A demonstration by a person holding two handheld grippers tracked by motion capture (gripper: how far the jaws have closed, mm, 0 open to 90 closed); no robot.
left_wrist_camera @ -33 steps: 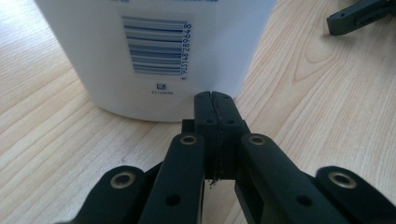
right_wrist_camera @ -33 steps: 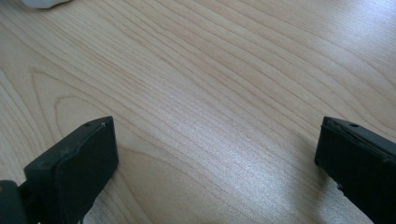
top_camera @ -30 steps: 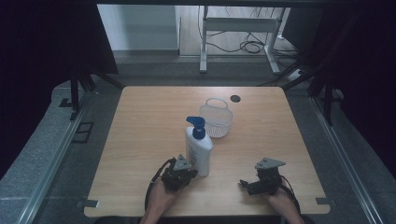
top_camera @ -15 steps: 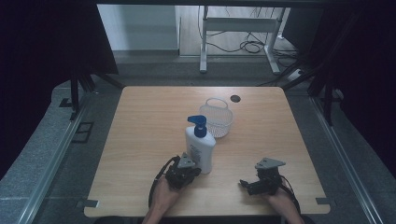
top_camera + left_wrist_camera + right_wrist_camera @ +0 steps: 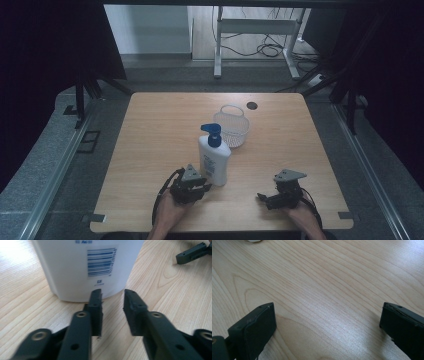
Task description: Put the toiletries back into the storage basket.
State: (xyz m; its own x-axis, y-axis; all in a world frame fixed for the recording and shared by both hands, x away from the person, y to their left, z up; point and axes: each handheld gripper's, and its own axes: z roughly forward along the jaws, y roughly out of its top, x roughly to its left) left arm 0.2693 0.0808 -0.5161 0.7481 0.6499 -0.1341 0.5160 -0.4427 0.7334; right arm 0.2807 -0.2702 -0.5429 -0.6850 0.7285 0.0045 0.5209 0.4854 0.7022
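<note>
While the white pump bottle (image 5: 214,159) stands upright near the middle of the desk (image 5: 150,130), the left claw (image 5: 113,296) sits just at its base, jaws a narrow gap apart and gripping nothing, probably lined up to grasp it. Right claw (image 5: 327,322) rests wide open on bare wood, apart, likely waiting. A wire basket (image 5: 234,125) stands just beyond the bottle.

White bottle (image 5: 214,164), blue pump (image 5: 212,134), blue barcode (image 5: 99,262)

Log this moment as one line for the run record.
left gripper: open, just short of pump bottle | right gripper: open, empty | basket: behind bottle
</note>
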